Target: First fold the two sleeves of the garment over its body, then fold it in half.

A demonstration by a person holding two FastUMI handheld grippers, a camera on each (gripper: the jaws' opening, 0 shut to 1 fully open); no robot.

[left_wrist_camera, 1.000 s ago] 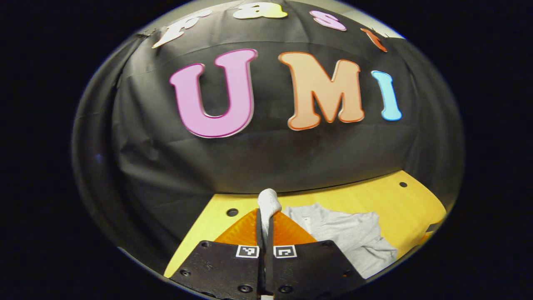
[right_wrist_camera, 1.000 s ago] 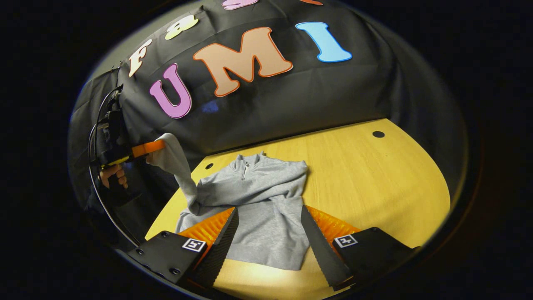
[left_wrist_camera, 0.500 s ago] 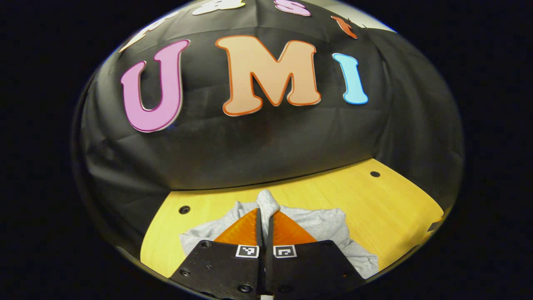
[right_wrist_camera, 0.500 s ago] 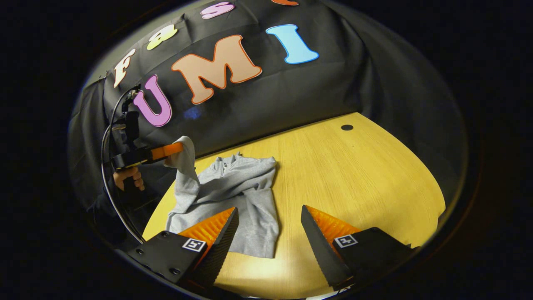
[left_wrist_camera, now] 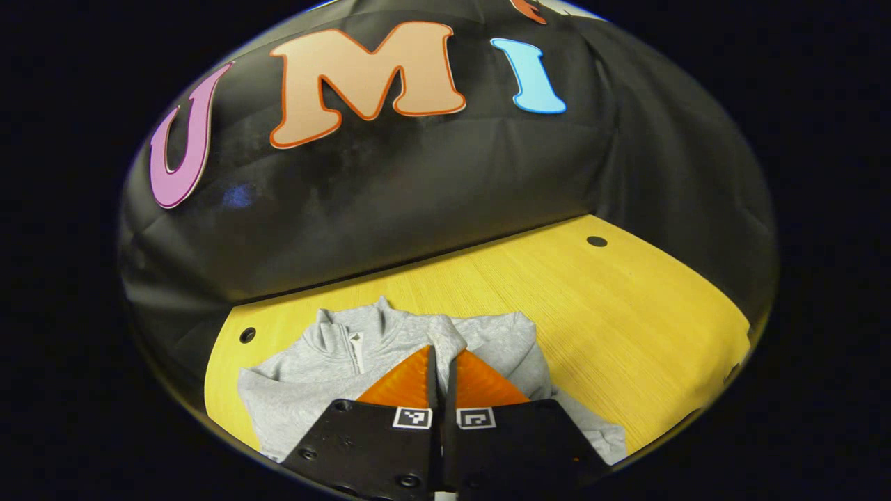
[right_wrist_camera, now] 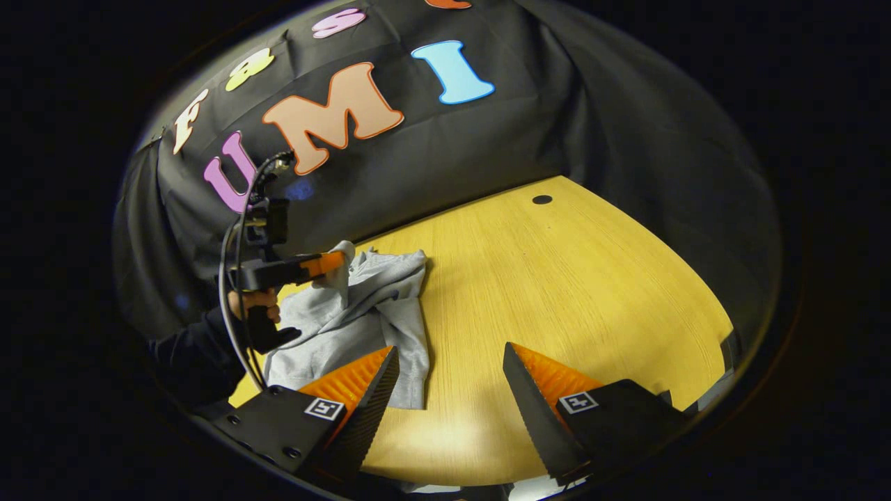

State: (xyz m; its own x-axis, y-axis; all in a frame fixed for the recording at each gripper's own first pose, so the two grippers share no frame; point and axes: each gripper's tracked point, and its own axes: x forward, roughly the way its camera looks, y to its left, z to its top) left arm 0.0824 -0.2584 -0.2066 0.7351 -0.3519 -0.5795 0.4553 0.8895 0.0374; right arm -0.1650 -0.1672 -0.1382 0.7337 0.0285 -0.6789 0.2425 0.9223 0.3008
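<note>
Grey sweatshirt (left_wrist_camera: 418, 355) lying on the yellow tabletop (left_wrist_camera: 626, 313), collar toward the booth wall. Left gripper (left_wrist_camera: 441, 355) pressed together, pinching the cuff of a sleeve (right_wrist_camera: 341, 268) and holding it lifted above the chest. Right gripper (right_wrist_camera: 451, 376) spread wide, holding nothing, hovering over bare tabletop just beside the sweatshirt's hem.

Step in hand, by the look of it: laying this sleeve across the body. Best done by carrying the cuff low over the chest, keeping the sleeve taut enough to lie straight, then lowering it flat before letting go. Dropping from height likely to leave it bunched. Worth checking that the fold line sits at the shoulder seam, not dragged inward.

From the left gripper view: collar and short zip (left_wrist_camera: 356, 344) plain to see, shoulders spread either side of the fingers; cuff itself mostly hidden at the tips. From the right gripper view: the sleeve rising from the body to the left gripper, the hand (right_wrist_camera: 254, 303) and dark cuff of the person holding it, and a long stretch of open tabletop to the right.
</note>
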